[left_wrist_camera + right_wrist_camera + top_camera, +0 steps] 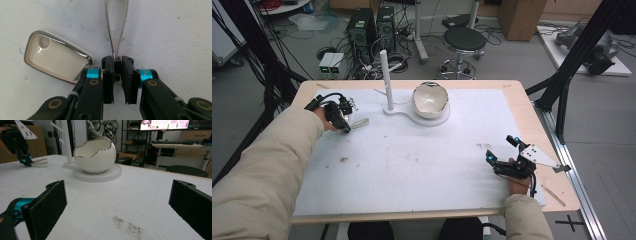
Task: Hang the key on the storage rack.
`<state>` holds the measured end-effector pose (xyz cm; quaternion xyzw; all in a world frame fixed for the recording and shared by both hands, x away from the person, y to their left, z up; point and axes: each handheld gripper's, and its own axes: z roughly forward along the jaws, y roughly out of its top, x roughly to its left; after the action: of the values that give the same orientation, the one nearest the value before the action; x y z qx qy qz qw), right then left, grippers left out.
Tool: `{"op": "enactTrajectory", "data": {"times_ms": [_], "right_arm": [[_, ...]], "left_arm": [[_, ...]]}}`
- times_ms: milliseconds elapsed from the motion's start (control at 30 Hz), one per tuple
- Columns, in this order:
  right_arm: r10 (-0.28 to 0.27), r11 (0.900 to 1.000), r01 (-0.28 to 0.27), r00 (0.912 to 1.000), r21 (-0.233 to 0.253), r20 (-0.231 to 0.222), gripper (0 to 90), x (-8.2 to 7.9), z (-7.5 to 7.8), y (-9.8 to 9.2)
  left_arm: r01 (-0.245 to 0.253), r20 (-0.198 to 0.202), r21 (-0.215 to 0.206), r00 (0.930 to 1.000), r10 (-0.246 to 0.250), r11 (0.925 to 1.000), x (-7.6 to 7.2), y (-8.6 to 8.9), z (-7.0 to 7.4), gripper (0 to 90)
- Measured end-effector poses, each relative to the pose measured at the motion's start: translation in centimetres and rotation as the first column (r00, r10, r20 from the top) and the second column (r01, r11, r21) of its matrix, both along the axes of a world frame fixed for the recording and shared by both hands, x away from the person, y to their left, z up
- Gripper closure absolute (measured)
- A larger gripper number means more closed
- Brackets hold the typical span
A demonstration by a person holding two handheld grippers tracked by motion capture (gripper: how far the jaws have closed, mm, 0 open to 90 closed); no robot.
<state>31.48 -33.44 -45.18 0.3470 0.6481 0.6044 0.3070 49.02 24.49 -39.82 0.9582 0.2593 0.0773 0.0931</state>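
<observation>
silver-rimmed white ceramic spoon [60, 60] lies at the white mat's [412, 165] far left, its thin handle clamped in the left gripper [117, 67], likely for lifting; right gripper [117, 205] rests spread wide, idle.

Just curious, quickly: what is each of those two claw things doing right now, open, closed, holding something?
Left gripper: closed on the spoon handle.
Right gripper: open, holding nothing.

Setting: robotics or electronics lab. Evidence: two computer towers [371, 27] on the grey floor amid loose cables [272, 75]; round black stool [464, 39]; black frame struts [582, 45] beside the table [522, 107]; cardboard box [521, 17]; lit monitor [163, 124] above a desk with keyboard [172, 142]; shelving behind.
</observation>
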Motion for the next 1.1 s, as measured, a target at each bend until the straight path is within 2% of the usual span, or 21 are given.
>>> {"op": "enactTrajectory", "data": {"times_ms": [100,233,267,300,333,367,433,500,533,633,667,700,767,800,833,867,900,933,1000,1033,1100], "right_arm": [[-0.001,1.0,0.001,1.0,0.002,-0.002,0.7,0.0,0.0,0.0],[0.0,1.0,0.0,1.0,0.004,0.0,0.7,0.0,0.0,0.0],[0.0,1.0,0.0,1.0,0.008,-0.002,0.7,0.0,0.0,0.0],[0.001,1.0,-0.001,1.0,0.008,-0.003,0.7,0.0,0.0,0.0],[0.002,1.0,-0.002,1.0,0.009,-0.004,0.7,0.0,0.0,0.0],[0.002,1.0,-0.002,1.0,0.009,-0.004,0.7,0.0,0.0,0.0],[0.0,1.0,0.0,1.0,0.002,-0.002,0.7,0.0,0.0,0.0],[0.0,1.0,0.0,1.0,0.0,0.0,0.7,0.0,0.0,0.0],[-0.001,1.0,0.001,1.0,0.0,-0.001,0.7,0.0,0.0,0.0],[-0.002,1.0,0.002,1.0,0.0,0.001,0.7,0.0,0.0,0.0],[0.001,1.0,-0.001,1.0,-0.003,0.007,0.7,0.0,0.0,0.0],[0.0,1.0,0.0,1.0,0.002,-0.001,0.7,0.0,0.0,0.0],[0.001,1.0,-0.001,1.0,-0.003,0.008,0.7,0.0,0.0,0.0],[0.001,1.0,-0.001,1.0,-0.002,0.006,0.7,0.0,0.0,0.0],[0.001,1.0,-0.001,1.0,-0.003,0.006,0.7,0.0,0.0,0.0],[-0.001,1.0,0.001,1.0,-0.002,0.005,0.7,0.0,0.0,0.0],[-0.001,1.0,0.001,1.0,-0.002,0.005,0.7,0.0,0.0,0.0],[-0.003,1.0,0.003,1.0,0.0,0.0,0.7,0.0,0.0,0.0],[0.0,1.0,0.0,1.0,0.004,0.001,0.7,0.0,0.0,0.0],[-0.002,1.0,0.002,1.0,0.0,0.0,0.7,0.0,0.0,0.0],[-0.002,1.0,0.002,1.0,0.0,-0.001,0.7,0.0,0.0,0.0]], "left_arm": [[-0.001,0.009,-0.011,1.0,0.001,0.9999,-0.1,-0.1,0.0,80.5],[-0.015,0.036,-0.057,0.9992,0.017,0.9983,-0.4,-0.2,0.5,80.4],[-0.018,0.055,-0.089,0.9982,0.022,0.9959,-0.7,-0.1,0.9,80.4],[-0.018,0.055,-0.089,0.9982,0.022,0.9959,-0.7,-0.1,0.9,80.5],[-0.017,0.078,-0.115,0.9966,0.026,0.9932,-1.1,0.0,1.3,80.4],[-0.017,0.078,-0.115,0.9966,0.026,0.9932,-1.1,0.0,1.3,80.5],[-0.011,0.115,-0.154,0.993,0.029,0.988,-1.7,0.1,2.2,80.5],[-0.012,0.122,-0.169,0.9919,0.034,0.9855,-1.9,0.1,2.5,80.4],[-0.005,0.153,-0.183,0.9877,0.033,0.9831,-2.4,0.2,3.1,80.4],[-0.004,0.178,-0.208,0.9831,0.042,0.9781,-3.0,0.3,3.6,80.4],[-0.007,0.198,-0.253,0.9783,0.059,0.9674,-3.4,0.4,4.2,80.5],[-0.007,0.198,-0.253,0.9783,0.059,0.9674,-3.4,0.4,4.2,80.4],[-0.009,0.235,-0.286,0.9688,0.079,0.9582,-3.9,0.5,4.7,80.4],[-0.01,0.246,-0.313,0.9651,0.091,0.9498,-4.2,0.6,5.0,80.4],[-0.013,0.273,-0.323,0.9561,0.106,0.9462,-4.5,0.6,5.3,80.4],[-0.01,0.288,-0.379,0.9489,0.128,0.9252,-5.0,0.7,5.8,80.4],[-0.01,0.288,-0.379,0.9489,0.128,0.9252,-5.0,0.7,5.8,80.3],[-0.01,0.317,-0.385,0.9378,0.142,0.923,-5.4,0.6,6.0,80.3],[-0.005,0.338,-0.421,0.9272,0.162,0.9072,-6.0,0.6,6.4,80.4],[-0.003,0.356,-0.426,0.9186,0.171,0.9045,-6.3,0.5,6.6,80.4],[-0.004,0.369,-0.43,0.9116,0.18,0.9027,-6.6,0.4,6.9,80.4]]}}
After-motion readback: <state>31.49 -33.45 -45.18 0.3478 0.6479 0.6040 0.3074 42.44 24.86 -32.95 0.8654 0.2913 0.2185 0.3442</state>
